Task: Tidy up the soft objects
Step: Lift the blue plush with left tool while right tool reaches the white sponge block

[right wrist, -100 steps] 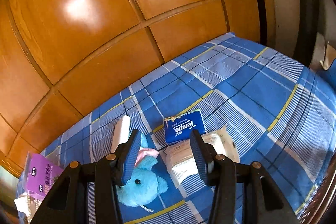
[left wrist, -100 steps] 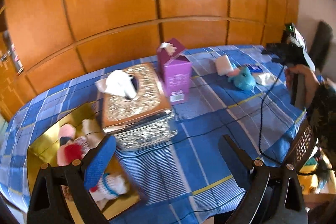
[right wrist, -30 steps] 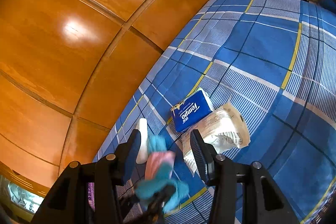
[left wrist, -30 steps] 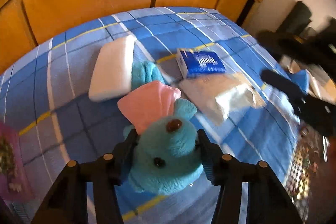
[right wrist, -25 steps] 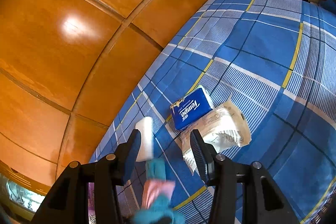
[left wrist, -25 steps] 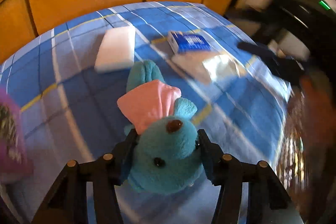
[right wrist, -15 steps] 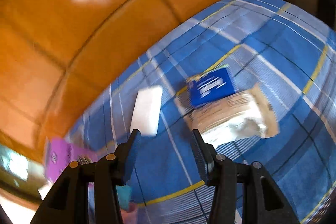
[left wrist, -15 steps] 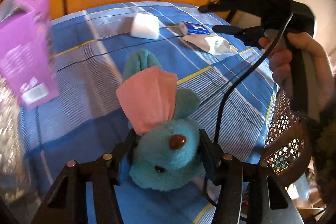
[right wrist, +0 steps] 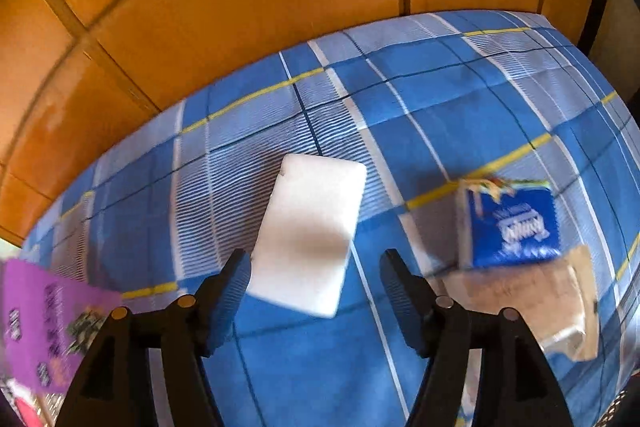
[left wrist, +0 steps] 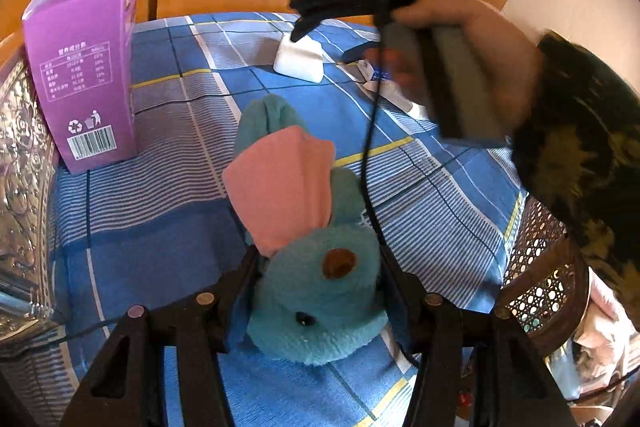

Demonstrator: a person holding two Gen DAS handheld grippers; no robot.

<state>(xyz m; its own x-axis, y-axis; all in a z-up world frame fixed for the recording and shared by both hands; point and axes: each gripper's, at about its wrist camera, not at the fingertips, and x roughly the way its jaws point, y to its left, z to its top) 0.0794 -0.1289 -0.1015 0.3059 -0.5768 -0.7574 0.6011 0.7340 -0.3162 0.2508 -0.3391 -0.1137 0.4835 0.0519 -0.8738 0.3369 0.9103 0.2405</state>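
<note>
My left gripper [left wrist: 319,259] is shut on a teal plush toy [left wrist: 316,303] with a pink ear and carries it above the blue checked cloth. The toy's head sits between the pads and its body hangs forward. A white foam block [right wrist: 312,227] lies flat on the cloth. My right gripper [right wrist: 316,263] points down at it with its jaws opening. The block's near end lies between the fingertips in that view, and the pads do not press on it. The left wrist view shows the right gripper [left wrist: 322,45], held by a hand, over the foam block [left wrist: 300,61].
A purple carton [left wrist: 86,75] stands left of the toy, beside an ornate silver tissue box [left wrist: 20,195]. A blue tissue packet [right wrist: 512,227] and a beige paper packet [right wrist: 540,299] lie right of the block. A wicker chair back [left wrist: 540,267] is at the table's right edge. Wooden panels stand behind.
My left gripper has carried the plush toy away from the foam block, towards the purple carton. My right gripper has swung over the foam block and its jaws have widened.
</note>
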